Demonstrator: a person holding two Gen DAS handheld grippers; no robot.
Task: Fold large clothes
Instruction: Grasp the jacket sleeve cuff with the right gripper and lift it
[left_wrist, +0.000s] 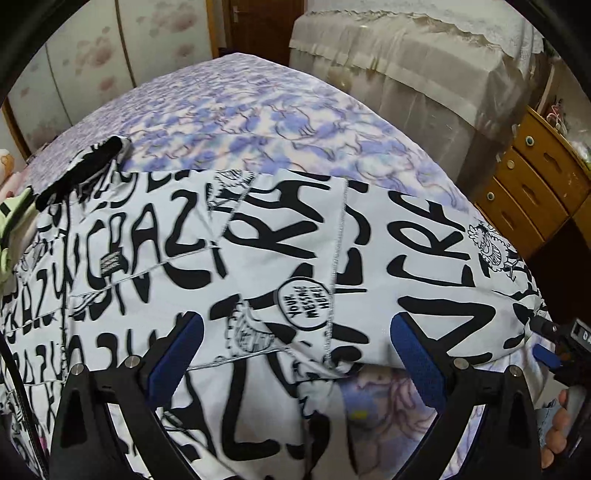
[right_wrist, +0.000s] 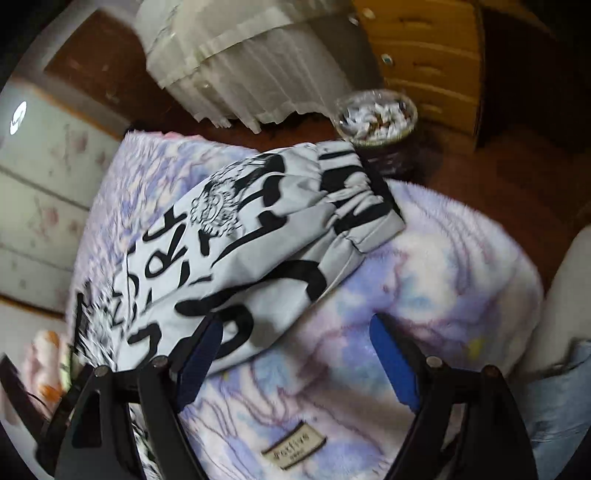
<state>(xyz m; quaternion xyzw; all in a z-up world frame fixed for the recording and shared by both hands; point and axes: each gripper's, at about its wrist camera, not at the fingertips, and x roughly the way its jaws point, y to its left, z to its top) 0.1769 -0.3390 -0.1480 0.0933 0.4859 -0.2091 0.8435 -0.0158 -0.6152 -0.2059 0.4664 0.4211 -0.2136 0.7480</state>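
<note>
The left tongs stand wide open, holding nothing, blue pads poised low over the near edge of the jacket, a white garment printed with black lettering that lies spread across the bed. The right tongs are also wide open and empty; the left pad hangs over the jacket's sleeve, the right pad over bare blanket beside it. In the left wrist view the right tongs' tip shows at the jacket's right edge, with a person's hand gripping the handle below it. The sleeve ends in a gathered cuff pointing toward the bed's far corner. Past that corner, on the floor, sits one bin full of paper scraps. Beyond the bed stand one wooden drawer chest and one piece of furniture draped in a beige cover. A cloth label is sewn on the blanket nearest the right tongs.
</note>
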